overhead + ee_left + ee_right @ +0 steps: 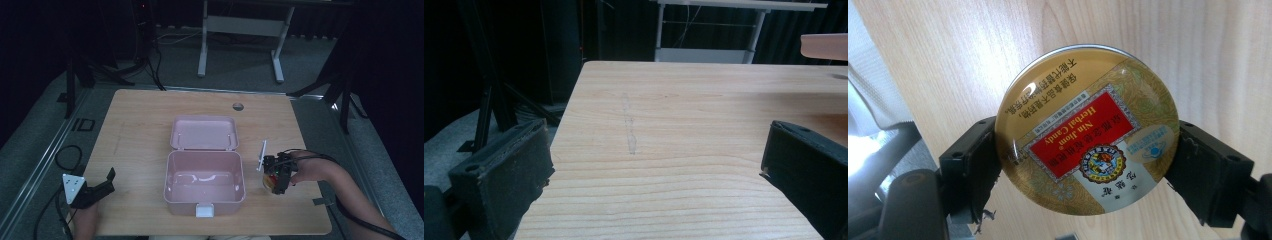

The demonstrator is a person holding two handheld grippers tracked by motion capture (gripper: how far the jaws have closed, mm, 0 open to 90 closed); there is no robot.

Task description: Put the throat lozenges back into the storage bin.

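Observation:
An open pink plastic box [190,202] stands mid-table, its lid [204,132] folded back and a white latch [205,211] at the front. Nothing lies inside it. Just right of the box, my right gripper [276,181] is shut on a round gold candy tin [270,183]. In the right gripper view the tin [1088,130] faces up with a red label, and the gripper [1088,167] presses it from both sides over the wood. My left gripper [107,181] rests open and empty near the table's front left corner; its fingers [504,180] stand wide apart.
The wooden table [135,125] has a cable hole [238,106] at the back and a bit of tape [320,201] near the front right edge. A white desk frame [202,45] and dark stands are on the floor behind. The pink lid's edge [824,46] shows far right.

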